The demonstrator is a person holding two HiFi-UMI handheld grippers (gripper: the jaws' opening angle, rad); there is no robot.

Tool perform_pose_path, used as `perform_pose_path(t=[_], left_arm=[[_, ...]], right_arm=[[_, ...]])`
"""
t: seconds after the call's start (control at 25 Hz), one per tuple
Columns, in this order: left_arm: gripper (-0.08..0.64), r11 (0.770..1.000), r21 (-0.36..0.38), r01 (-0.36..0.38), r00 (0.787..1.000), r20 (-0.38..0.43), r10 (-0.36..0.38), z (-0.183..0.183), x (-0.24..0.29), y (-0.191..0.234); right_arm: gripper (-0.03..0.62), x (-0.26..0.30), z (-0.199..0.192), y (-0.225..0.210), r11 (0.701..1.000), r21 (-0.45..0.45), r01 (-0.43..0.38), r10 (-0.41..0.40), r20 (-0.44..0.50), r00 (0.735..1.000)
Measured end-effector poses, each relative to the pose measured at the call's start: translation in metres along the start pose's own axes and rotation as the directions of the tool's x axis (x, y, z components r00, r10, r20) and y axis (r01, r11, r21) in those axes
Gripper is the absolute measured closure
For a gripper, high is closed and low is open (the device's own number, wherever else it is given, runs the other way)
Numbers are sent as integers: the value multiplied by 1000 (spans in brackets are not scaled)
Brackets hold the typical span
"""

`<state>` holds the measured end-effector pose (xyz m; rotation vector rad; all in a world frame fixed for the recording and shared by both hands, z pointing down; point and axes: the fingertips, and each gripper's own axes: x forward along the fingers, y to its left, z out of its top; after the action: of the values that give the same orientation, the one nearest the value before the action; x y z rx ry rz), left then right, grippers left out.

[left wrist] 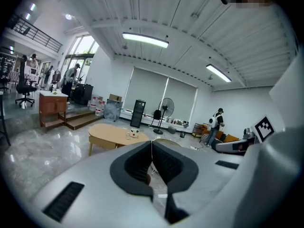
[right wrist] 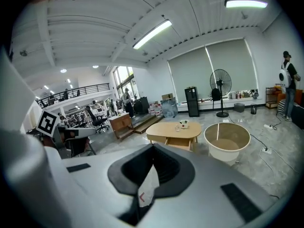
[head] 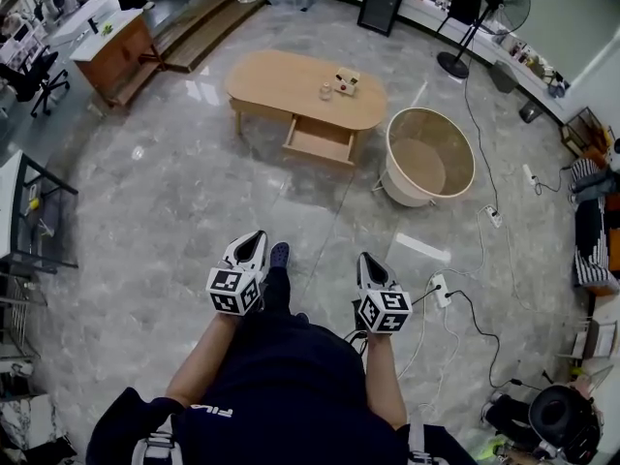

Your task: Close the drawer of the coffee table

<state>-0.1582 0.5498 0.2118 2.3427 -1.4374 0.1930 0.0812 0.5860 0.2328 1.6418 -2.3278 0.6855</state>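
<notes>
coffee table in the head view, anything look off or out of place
Yes: the drawer is pulled out, jutting from the side of the coffee table that faces the person. The small items on top sit together, and no spill shows.

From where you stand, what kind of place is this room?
Probably a large open office or studio: an office chair on the left, a coffee table with its drawer open on a polished floor, and a standing fan beyond it.

Bright, even light from ceiling strip lamps [left wrist: 145, 40] and a tall window [left wrist: 81, 53] — pale glare streaks the glossy floor [head: 199, 91]. Every view bulges fisheye-fashion; the gripper views go black at the corners.
</notes>
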Motion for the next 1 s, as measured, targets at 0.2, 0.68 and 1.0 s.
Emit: perform_pose_path(t=[0.2, 0.68, 1.0], left_arm=[[534, 1000, -15, 14, 1000, 10, -14, 10, 11, 9], [534, 997, -68, 22, 1000, 9, -22, 34, 76, 49], [532, 998, -60, 31, 999, -15, -32, 60, 130, 72]], right_arm=[[565, 15, 10, 3, 1000, -14, -18, 18, 1, 1000], [563, 89, 42, -9, 997, -63, -33, 31, -34, 999], [563, 144, 71, -27, 999, -42, -34, 31, -57, 998]])
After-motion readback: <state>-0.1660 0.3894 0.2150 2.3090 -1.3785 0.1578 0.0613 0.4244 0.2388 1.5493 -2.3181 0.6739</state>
